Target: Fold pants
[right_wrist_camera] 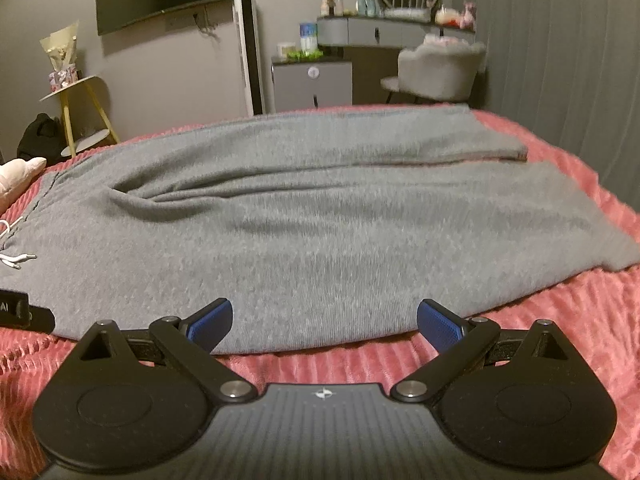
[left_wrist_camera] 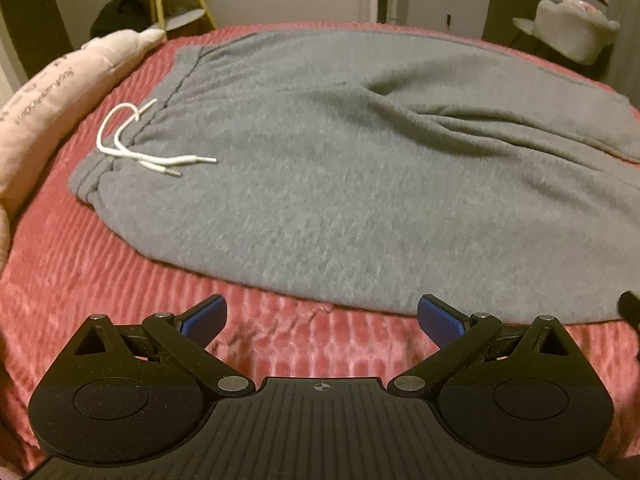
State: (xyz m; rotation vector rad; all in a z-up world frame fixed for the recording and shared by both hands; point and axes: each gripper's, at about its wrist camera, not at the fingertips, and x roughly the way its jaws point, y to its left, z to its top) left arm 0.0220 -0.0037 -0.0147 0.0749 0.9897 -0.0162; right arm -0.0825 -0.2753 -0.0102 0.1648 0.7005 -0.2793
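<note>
Grey sweatpants (left_wrist_camera: 340, 184) lie spread flat across a pink ribbed bedspread (left_wrist_camera: 80, 272), waistband to the left with a white drawstring (left_wrist_camera: 132, 148) on top. Both legs run to the right, the far leg (right_wrist_camera: 360, 140) beside the near leg (right_wrist_camera: 360, 248). My left gripper (left_wrist_camera: 322, 322) stands open just short of the pants' near edge, close to the waist end, nothing between its blue pads. My right gripper (right_wrist_camera: 325, 326) is open too, its fingertips at the near edge of the near leg. The left gripper's black body (right_wrist_camera: 20, 312) shows at the left edge of the right wrist view.
A pink pillow (left_wrist_camera: 52, 96) lies along the left side of the bed. Beyond the bed stand a yellow-legged side table (right_wrist_camera: 80, 116), a dark bag (right_wrist_camera: 38, 136), a small grey cabinet (right_wrist_camera: 312, 84), a padded chair (right_wrist_camera: 440, 68) and a dressing table (right_wrist_camera: 384, 28).
</note>
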